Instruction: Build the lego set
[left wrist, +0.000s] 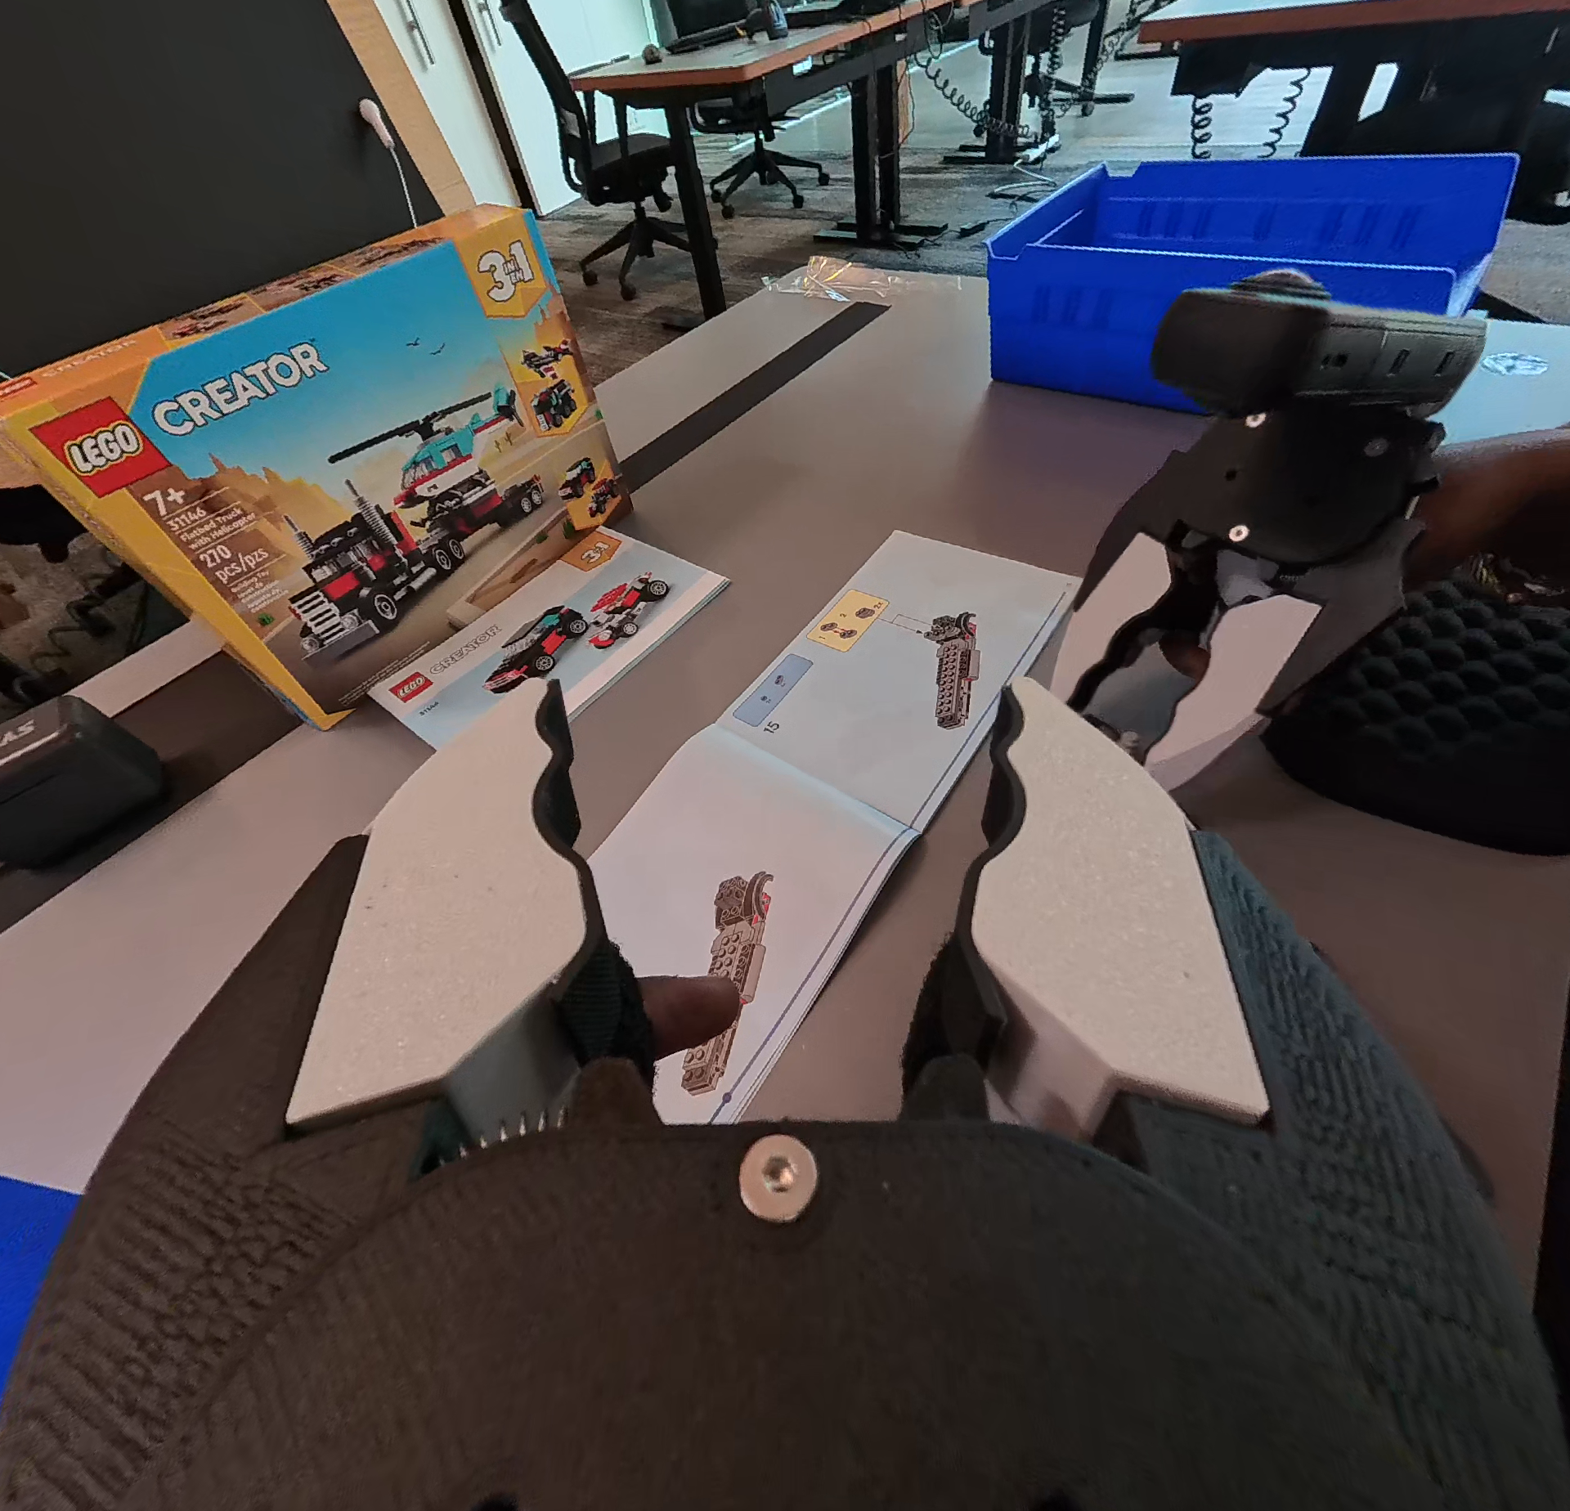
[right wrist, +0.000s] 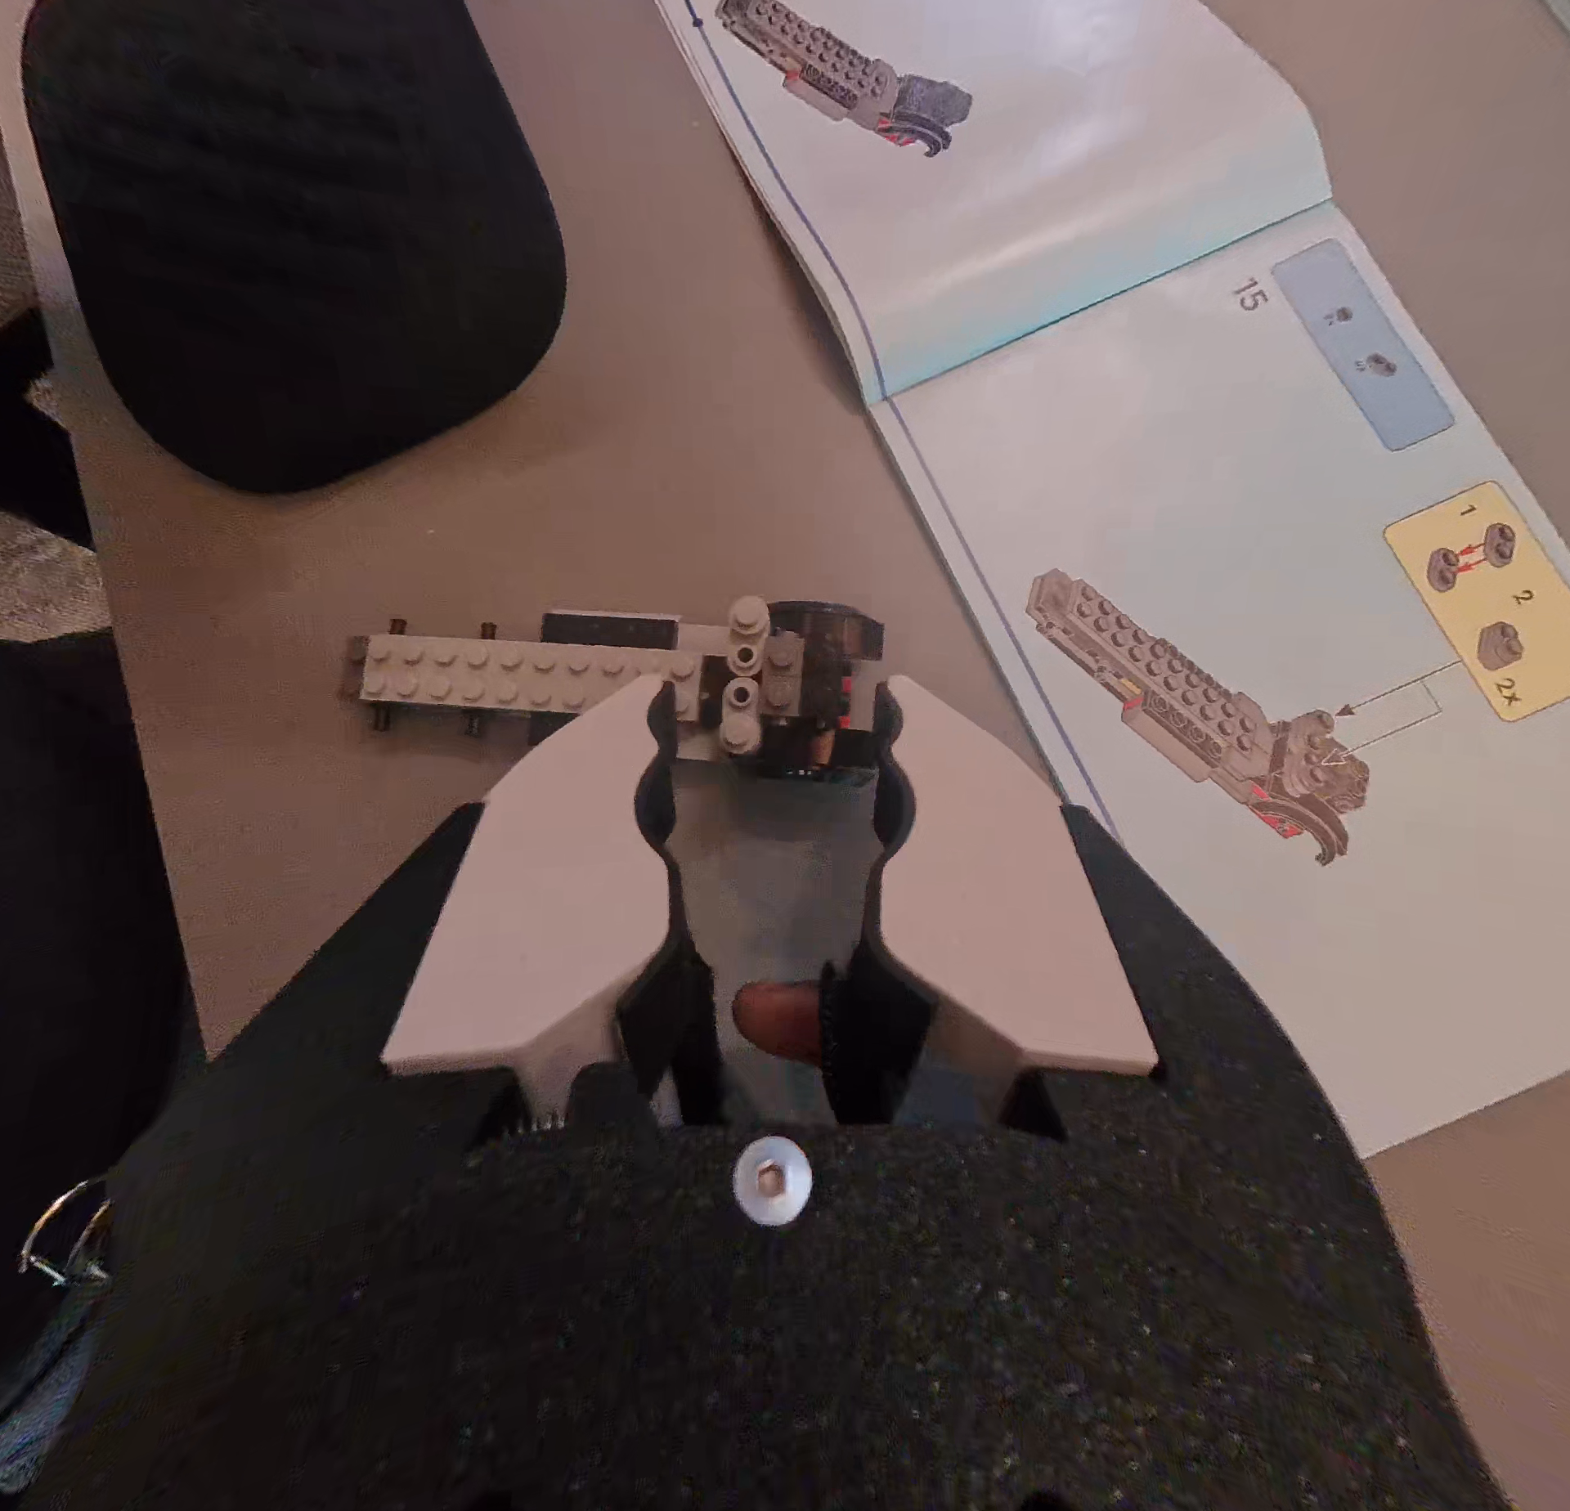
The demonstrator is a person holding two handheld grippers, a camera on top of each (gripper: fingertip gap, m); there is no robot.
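Fingers of the right hand-held gripper straddle the grey lego build, parted; left hand-held gripper spread wide, empty.

Open office, grey table, rows of desks, black swivel chairs, perhaps carpeted floor.

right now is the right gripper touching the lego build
Cannot tell: in the right wrist view the right gripper brackets the lego build, hiding any contact.

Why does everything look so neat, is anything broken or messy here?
Nothing looks broken or spilled. The half-built grey truck frame lies flat on the table beside the open instruction booklet. The only stray bit is a crumpled clear plastic bag at the table's far edge.
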